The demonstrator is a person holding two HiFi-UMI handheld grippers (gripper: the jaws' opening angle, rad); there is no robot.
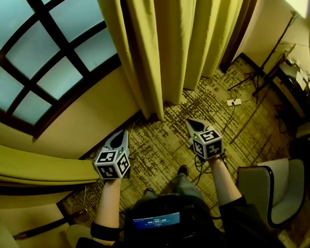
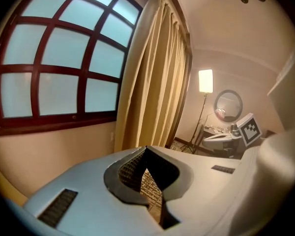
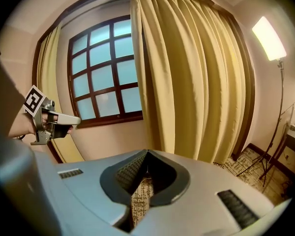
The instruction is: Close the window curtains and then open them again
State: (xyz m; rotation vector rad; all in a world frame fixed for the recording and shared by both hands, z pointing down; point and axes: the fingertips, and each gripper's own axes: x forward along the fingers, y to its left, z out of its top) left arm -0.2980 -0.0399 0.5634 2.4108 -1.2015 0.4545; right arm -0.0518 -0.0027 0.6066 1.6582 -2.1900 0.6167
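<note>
Both pressed together and empty, left gripper point(image 1: 122, 134) and right gripper point(image 1: 190, 122) are best spread before the curtain point(image 1: 175, 45) is pinched at its inner edge.

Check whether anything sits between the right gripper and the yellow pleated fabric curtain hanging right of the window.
Nothing visible does. Only bare patterned carpet lies between the right gripper, jaws shut and empty, and the yellow pleated fabric curtain. The black light-stand tripod stands further right, off that line.

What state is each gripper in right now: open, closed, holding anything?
Left gripper: closed, nothing between its jaws.
Right gripper: closed, nothing between its jaws.
</note>
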